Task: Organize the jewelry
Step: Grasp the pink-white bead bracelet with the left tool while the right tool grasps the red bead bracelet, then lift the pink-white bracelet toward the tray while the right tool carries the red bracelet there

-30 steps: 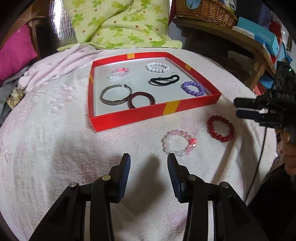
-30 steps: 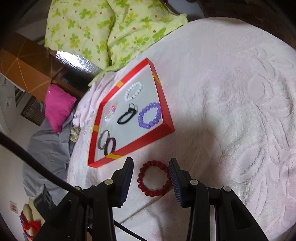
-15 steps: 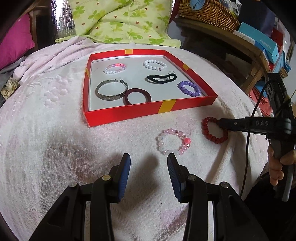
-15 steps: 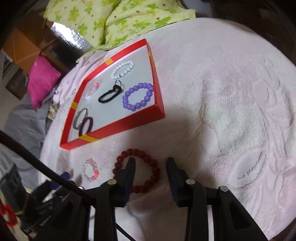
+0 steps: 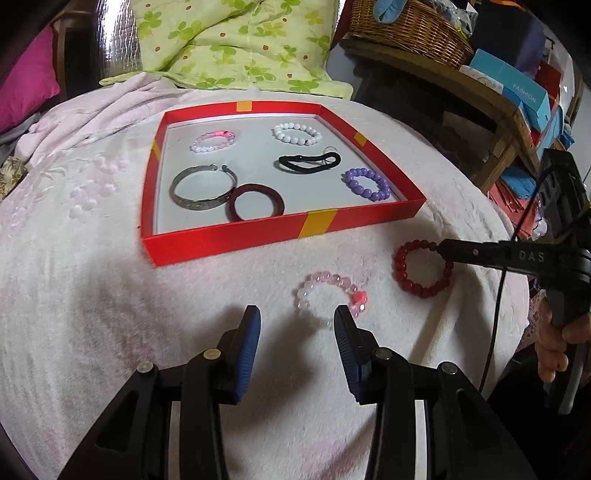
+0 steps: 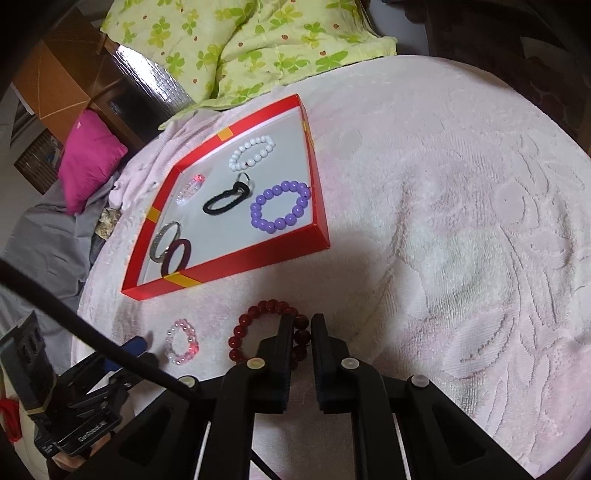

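**Fingers clamp red bead bracelet beside the tray**

Beads of the red bracelet (image 6: 266, 332) sit pinched between the right gripper (image 6: 300, 320) fingers, which have just been closing; the bracelet lies on the pink blanket (image 6: 461, 221), just in front of the red tray (image 6: 229, 273). Only the left wrist view shows the hand (image 5: 556, 345) gripping that tool's handle, plus a wicker basket (image 5: 410, 29) on a wooden shelf. Only the right wrist view shows the bracelet's far side squeezed between the pads. The left gripper (image 5: 297, 321) hangs released over the blanket, a pink bracelet (image 5: 330, 295) just ahead of its fingers. Six pieces lie in the tray: four bead or band bracelets, one silver bangle (image 5: 201, 188), one dark ring bangle (image 5: 255, 203). Two bracelets lie outside.
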Motion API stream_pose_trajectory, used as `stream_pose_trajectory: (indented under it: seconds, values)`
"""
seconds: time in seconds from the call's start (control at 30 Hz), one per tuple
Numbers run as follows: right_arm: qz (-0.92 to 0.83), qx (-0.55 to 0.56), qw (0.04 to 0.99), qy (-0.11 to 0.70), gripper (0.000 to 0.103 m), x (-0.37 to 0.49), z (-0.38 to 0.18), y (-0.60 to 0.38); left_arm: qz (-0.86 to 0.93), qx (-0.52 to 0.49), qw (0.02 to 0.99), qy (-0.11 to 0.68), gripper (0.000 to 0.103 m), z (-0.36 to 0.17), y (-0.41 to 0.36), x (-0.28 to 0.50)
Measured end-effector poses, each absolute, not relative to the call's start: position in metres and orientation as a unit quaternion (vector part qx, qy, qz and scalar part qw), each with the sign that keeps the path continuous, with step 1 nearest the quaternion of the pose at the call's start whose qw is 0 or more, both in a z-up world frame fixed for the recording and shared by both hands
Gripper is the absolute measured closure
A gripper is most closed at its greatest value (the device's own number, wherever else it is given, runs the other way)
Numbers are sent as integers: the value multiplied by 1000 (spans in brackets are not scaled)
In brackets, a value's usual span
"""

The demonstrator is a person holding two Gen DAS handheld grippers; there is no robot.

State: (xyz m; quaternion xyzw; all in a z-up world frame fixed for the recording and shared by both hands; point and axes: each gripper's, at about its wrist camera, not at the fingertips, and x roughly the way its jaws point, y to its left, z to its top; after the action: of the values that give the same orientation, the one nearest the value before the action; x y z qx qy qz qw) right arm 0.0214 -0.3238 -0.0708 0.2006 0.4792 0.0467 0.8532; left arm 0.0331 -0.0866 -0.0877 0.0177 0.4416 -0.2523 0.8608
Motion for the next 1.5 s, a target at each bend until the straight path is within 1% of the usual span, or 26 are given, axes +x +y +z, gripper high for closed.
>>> stream_pose_trajectory:
  seconds: [0.1, 0.17, 0.23, 0.27, 0.47, 0.5, 0.53, 0.73, 0.9, 1.07, 1.2, 1.3, 1.33, 1.5]
  values:
    - [49, 205, 852, 479, 92, 20, -70, -326, -260, 22, 855, 448, 61, -92, -94, 38]
    - [51, 208, 852, 478, 92, 20, -69, -327, -264, 24, 853, 449, 63, -95, -98, 39]
    - [52, 208, 852, 478, 92, 19, -69, -327, -272, 27, 853, 446, 71, -95, -102, 39]
    - [52, 208, 852, 478, 92, 18, -69, -328, -274, 31, 853, 444, 72, -96, -104, 39]
    - [52, 212, 847, 484, 92, 19, -72, -329, -269, 44, 854, 443, 86, -100, -109, 41]
    - [51, 213, 847, 484, 92, 19, -72, -329, -269, 44, 854, 443, 91, -100, -108, 40]
    - [52, 213, 847, 485, 92, 19, -72, -329, -266, 46, 854, 444, 94, -101, -107, 40]
    - [51, 216, 842, 492, 92, 21, -76, -327, -262, 45, 856, 444, 95, -98, -104, 36]
    - [49, 213, 837, 501, 90, 24, -80, -324, -259, 50, 856, 445, 95, -99, -105, 36]
    - [48, 209, 836, 506, 88, 25, -83, -322, -259, 65, 857, 440, 93, -100, -110, 33]
    - [49, 186, 842, 504, 88, 25, -82, -316, -263, 65, 858, 435, 93, -100, -110, 32]
    - [49, 150, 851, 501, 88, 25, -80, -307, -265, 56, 859, 435, 96, -100, -108, 32]
    - [48, 138, 854, 499, 89, 24, -79, -304, -265, 53, 859, 434, 96, -99, -107, 32]
    - [57, 127, 865, 483, 92, 20, -73, -298, -265, 39, 867, 419, 96, -89, -100, 30]
